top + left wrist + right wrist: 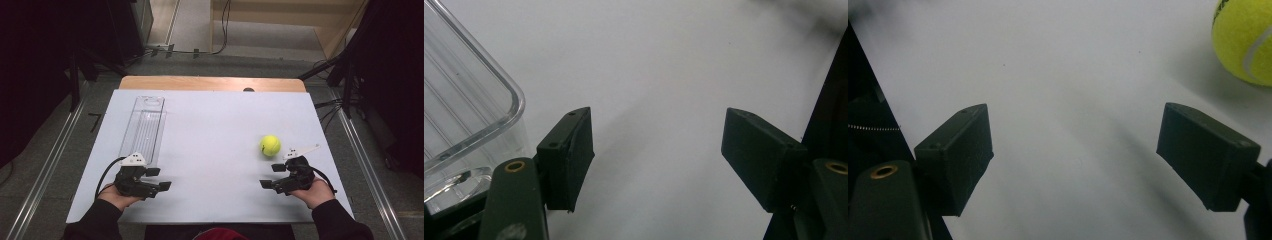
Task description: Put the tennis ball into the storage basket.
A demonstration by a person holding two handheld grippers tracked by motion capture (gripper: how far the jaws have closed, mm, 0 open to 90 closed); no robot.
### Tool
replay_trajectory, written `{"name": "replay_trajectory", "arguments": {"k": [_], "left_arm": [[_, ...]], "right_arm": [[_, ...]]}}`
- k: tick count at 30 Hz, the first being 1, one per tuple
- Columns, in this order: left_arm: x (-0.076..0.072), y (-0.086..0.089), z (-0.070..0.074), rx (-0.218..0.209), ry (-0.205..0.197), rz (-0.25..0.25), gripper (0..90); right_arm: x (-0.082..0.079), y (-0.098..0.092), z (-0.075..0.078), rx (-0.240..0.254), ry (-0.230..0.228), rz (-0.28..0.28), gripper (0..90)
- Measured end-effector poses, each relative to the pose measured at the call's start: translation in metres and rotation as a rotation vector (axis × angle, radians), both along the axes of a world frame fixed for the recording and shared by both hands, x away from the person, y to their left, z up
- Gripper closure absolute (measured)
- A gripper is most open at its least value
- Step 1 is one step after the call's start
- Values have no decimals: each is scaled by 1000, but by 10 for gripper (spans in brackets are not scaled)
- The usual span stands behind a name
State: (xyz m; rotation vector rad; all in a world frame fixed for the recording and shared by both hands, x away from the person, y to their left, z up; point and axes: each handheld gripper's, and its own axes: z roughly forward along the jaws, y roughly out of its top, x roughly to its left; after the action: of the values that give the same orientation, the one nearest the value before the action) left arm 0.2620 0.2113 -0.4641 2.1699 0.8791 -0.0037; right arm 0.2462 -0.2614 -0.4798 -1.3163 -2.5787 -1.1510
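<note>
Yellow felt tennis ball point(270, 145) lies unheld just beyond the empty, open right claw point(272, 176); next, reach forward around it

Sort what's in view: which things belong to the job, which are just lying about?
In the job:
tennis ball, just beyond the open right gripper
clear tray, just beyond the open left gripper

Lying about:
cables on the floor beyond the table
</note>
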Motion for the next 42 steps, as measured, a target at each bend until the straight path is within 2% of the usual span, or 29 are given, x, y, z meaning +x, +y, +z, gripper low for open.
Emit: {"name": "replay_trajectory", "arguments": {"k": [4,5,6,8,10,15,18,42], "left_arm": [[0,0,0,6,-4,0,297],[0,0,0,11,-6,0,296],[0,0,0,12,-5,-2,296],[0,0,0,16,-4,-2,296],[0,0,-1,11,-4,3,297],[1,2,-1,12,-3,6,296],[1,3,-2,4,-2,9,297],[2,2,-2,-5,-1,0,296]], "right_arm": [[0,0,0,11,-2,4,126],[0,-1,1,62,18,7,126],[0,-1,1,62,18,7,126],[0,-3,1,102,31,0,127],[0,-4,1,72,12,-13,126],[0,-4,2,67,5,-17,127],[1,-2,1,43,-6,-13,126],[-1,-2,-1,29,-5,-24,127]]}}
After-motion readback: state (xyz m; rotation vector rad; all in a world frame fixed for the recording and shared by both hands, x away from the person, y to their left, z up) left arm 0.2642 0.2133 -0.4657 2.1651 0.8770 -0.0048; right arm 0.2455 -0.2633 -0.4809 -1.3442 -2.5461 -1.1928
